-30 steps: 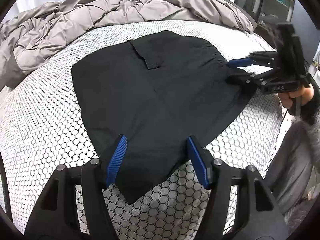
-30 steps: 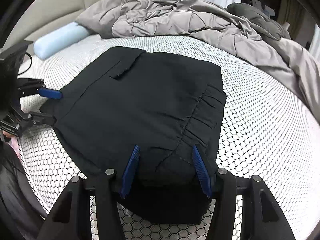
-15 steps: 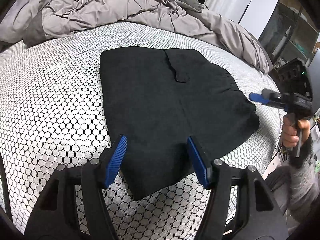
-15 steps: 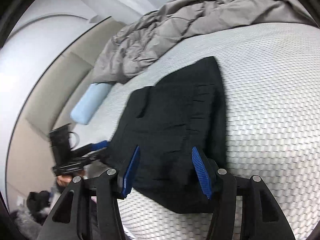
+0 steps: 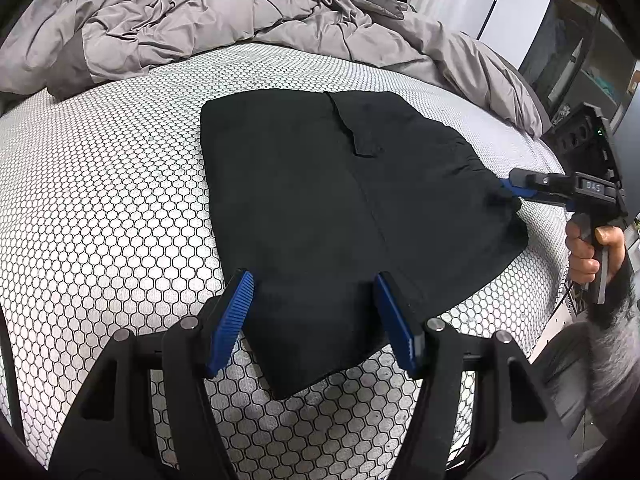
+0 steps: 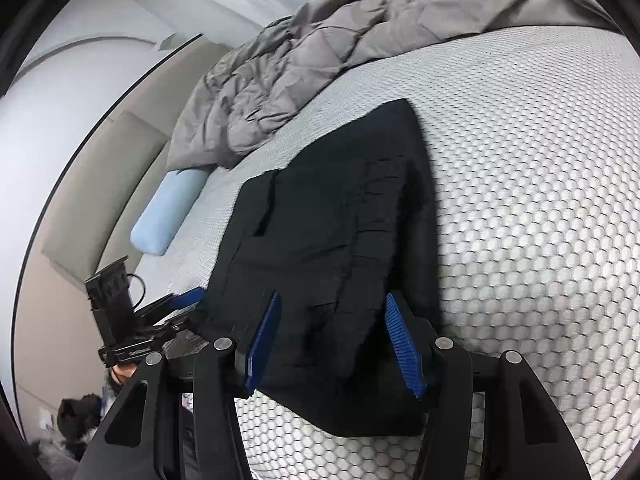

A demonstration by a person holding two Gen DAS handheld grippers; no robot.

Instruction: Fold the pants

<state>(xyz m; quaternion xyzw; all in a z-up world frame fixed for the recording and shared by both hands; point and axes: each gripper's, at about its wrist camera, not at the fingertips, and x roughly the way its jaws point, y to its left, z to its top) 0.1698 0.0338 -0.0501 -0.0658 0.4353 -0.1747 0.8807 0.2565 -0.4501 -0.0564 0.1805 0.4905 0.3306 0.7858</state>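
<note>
Both grippers are held open, empty: left gripper (image 5: pixel 314 322) at the pants (image 5: pixel 344 208) lower-centre corner, right gripper (image 6: pixel 336 344) at the gathered end.

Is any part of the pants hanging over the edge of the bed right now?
No, in the left wrist view the black pants lie folded flat with every edge on the honeycomb-patterned mattress.

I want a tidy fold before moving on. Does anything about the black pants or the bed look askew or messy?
The pants lie flat but at a slant, with one narrow corner poking out unevenly nearest the left gripper. Behind them, the grey duvet is bunched up. Nothing looks spilled or damaged.
</note>
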